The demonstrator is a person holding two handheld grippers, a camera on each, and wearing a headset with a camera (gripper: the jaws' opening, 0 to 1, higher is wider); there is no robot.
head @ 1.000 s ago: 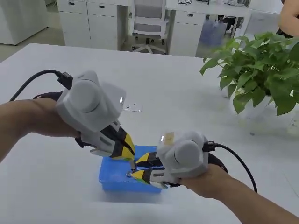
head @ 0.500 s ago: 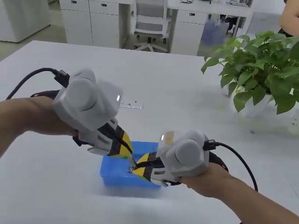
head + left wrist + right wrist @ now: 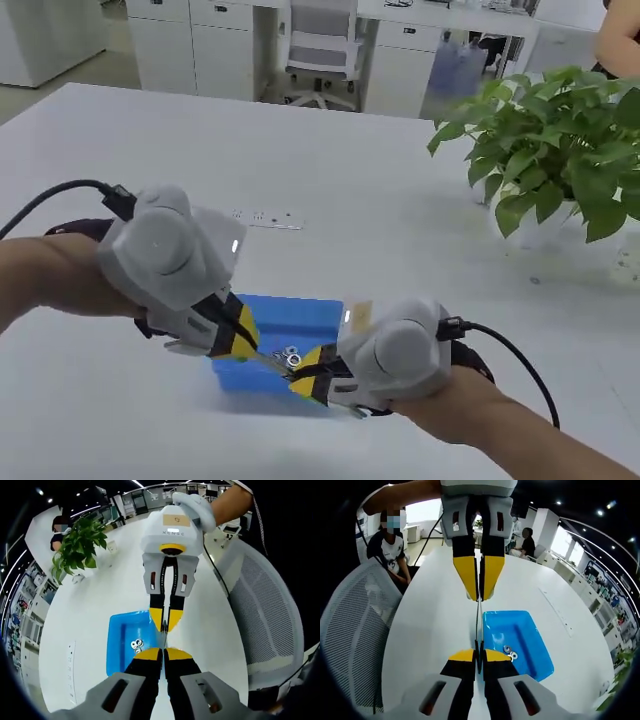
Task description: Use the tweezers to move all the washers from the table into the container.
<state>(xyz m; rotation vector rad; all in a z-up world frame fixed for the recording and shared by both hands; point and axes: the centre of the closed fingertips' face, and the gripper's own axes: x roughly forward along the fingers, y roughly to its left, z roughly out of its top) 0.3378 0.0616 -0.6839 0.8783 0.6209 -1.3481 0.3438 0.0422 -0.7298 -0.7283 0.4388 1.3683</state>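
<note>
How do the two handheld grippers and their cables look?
Both the left gripper and right gripper have rounded white housings and jaws with yellow-and-black tips. A black cable leaves each. The forearms are bare, no sleeves.

White table (image 3: pixel 400 190), potted plant (image 3: pixel 545 150), office chair (image 3: pixel 318 40), cabinets (image 3: pixel 175 50) behind.

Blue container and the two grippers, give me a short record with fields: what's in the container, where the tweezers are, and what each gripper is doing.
holder: blue container on the white table
contents: a few washers lying in the container
tool: tweezers spanning between both grippers
left: left gripper shut on one end of the tweezers
right: right gripper shut on the other end
nearby: potted plant on the table
</note>
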